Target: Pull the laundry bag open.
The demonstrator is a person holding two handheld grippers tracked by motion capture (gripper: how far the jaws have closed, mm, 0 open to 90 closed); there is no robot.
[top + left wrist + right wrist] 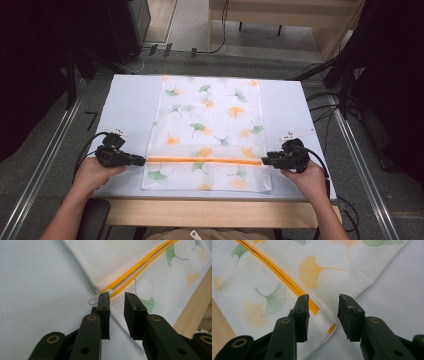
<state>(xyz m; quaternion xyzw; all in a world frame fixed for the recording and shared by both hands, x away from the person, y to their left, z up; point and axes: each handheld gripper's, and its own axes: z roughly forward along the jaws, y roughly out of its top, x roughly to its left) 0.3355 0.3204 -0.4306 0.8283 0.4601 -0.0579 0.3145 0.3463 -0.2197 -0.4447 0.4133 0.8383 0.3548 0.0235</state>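
— Where do the two tongs sit right now?

— The left gripper [141,161] points at the left end of the orange zipper [204,161], the right gripper [265,161] at its right end. Each is in one of the person's hands, low over the pale blue table [127,105], and the white bag [207,120] with its ginkgo-leaf print lies flat between them.

— Are they holding anything?

— No. In the left gripper view the jaws stand apart, with a clear gap; nothing is pinched. The white zipper pull [100,297] lies just ahead of one jaw tip, so close I can't tell whether they touch, and the bag's edge runs under the gap.

— And the right one?

— Also parted, somewhat wider. In the right gripper view the zipper's end [312,307] and the bag's corner [329,325] lie below and between the jaws, but the pads press on neither.

— What's nearest the person?

— The table's wooden edge [215,212], just behind both grippers.
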